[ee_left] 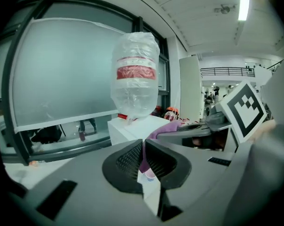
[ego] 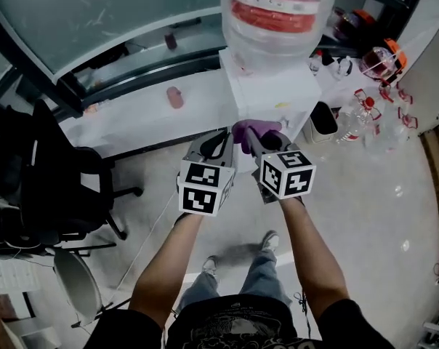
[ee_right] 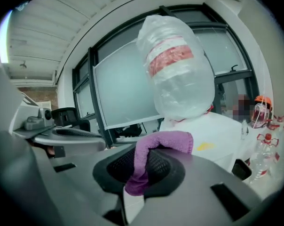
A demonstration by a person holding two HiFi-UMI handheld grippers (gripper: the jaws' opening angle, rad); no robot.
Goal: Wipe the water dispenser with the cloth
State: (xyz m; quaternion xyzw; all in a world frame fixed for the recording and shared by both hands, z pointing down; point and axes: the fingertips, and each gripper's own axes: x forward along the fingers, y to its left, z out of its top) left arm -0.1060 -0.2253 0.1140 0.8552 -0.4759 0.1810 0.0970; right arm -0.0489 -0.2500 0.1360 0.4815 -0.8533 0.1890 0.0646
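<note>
Nearest, the right gripper (ee_right: 142, 169) is clenched on the purple cloth (ee_right: 166, 140), held just short of the water dispenser (ego: 269, 89). Soft, light and limp, the cloth is best pinched at a bunched fold. The left gripper (ee_left: 144, 158) is closed, seemingly empty.

The cloth (ee_right: 163, 142) looks like soft, napped purple microfibre, the bottle (ee_right: 177, 74) clear glossy crinkled plastic, the water dispenser (ego: 267, 93) smooth matt white, and the right gripper (ee_right: 138, 169) matt grey plastic with ribbed black pads (ee_right: 117, 165).
</note>
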